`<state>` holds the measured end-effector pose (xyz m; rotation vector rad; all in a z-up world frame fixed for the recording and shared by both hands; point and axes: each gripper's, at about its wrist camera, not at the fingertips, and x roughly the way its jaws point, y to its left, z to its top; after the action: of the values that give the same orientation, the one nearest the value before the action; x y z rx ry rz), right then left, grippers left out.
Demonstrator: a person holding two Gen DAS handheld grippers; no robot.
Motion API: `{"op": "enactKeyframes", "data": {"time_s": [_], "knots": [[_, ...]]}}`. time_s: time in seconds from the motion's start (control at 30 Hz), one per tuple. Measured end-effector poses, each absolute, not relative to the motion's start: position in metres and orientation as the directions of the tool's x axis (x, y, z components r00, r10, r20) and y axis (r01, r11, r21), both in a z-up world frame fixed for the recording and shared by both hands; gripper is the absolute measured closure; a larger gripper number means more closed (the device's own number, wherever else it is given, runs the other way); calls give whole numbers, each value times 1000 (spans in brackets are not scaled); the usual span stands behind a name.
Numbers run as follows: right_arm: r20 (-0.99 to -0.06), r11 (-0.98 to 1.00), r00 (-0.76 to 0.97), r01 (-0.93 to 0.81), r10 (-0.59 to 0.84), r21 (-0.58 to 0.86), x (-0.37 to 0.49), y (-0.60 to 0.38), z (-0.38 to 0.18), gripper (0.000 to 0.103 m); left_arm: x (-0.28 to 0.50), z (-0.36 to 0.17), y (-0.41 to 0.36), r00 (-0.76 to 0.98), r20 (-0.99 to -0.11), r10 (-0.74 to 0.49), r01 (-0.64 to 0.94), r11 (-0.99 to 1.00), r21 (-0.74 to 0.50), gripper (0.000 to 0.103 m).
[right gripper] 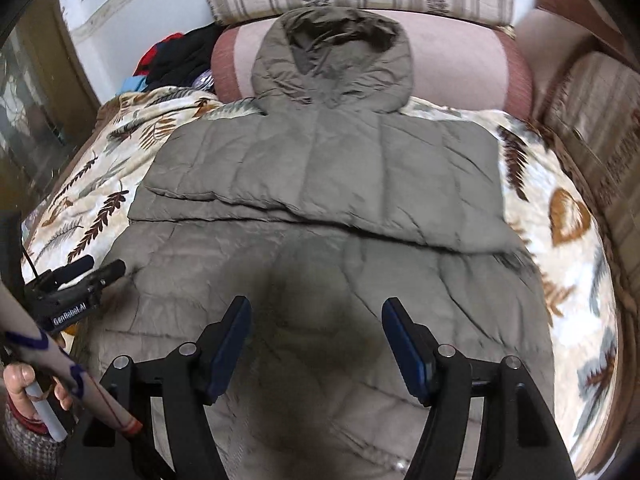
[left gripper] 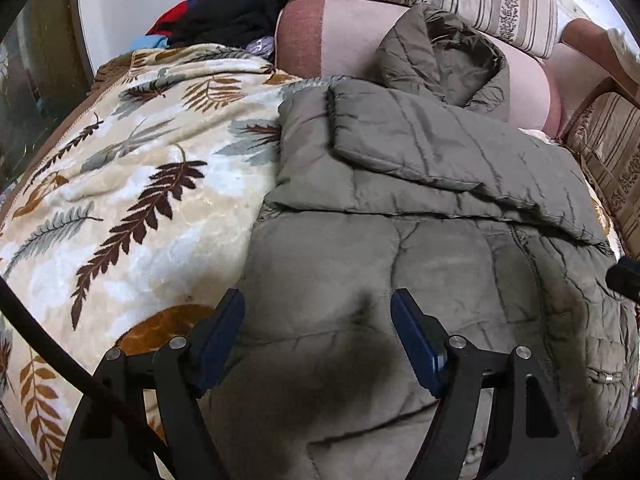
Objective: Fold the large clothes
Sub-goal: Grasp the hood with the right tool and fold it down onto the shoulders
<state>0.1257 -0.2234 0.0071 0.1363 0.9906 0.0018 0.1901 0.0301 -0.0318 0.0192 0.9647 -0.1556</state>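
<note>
While the olive padded coat (right gripper: 320, 184) lies flat on the leaf-patterned blanket (right gripper: 560, 240), its sleeves are already laid across the chest as a band from side to side, and its hood (right gripper: 332, 52) rests open against the pink bolster (right gripper: 460, 64) at the head of the bed. That suggests the first folds are done; the body has probably yet to be doubled from hem toward hood, and the hood tucked in.

Both tools hover over the lower part of the coat. The left gripper (left gripper: 318, 332) has its blue pads spread wide with only quilted fabric showing beneath them, nothing pinched. The right gripper (right gripper: 316, 336) is likewise released, its pads apart above the coat's middle and holding nothing.

A heap of dark and red clothes (left gripper: 224, 16) waits beyond the blanket, possibly further work.

Readable writing is scarce: in the right wrist view the left tool's body carries white lettering that looks like "GenRobot.AI". No label shows on the coat.
</note>
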Motion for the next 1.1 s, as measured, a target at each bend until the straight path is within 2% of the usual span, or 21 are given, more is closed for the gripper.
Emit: {"op": "enactKeyframes", "data": {"time_s": [0.4,0.63,0.73,0.83,0.93,1.1], "knots": [[-833,997,553,61,8,50,211,-201,23,26,207,-59,51,522,-831,-191,133,981,-141,26],[-792,978,608,190,-50,84,340,-221,60,26,205,-63,46,526,-828,-193,161,979,-126,22],[-753,960,652,256,-87,111,397,-231,84,25,208,-67,44,514,-834,-198,166,978,-129,18],[-711,947,694,293,-117,131,445,-234,106,20,213,-75,44,493,-843,-214,167,975,-150,15],[-680,938,727,293,-92,186,489,-237,118,18,218,-80,48,476,-844,-245,157,969,-192,11],[-726,883,686,367,-46,291,545,-256,87,18,217,-82,45,481,-842,-244,162,969,-189,9]]}}
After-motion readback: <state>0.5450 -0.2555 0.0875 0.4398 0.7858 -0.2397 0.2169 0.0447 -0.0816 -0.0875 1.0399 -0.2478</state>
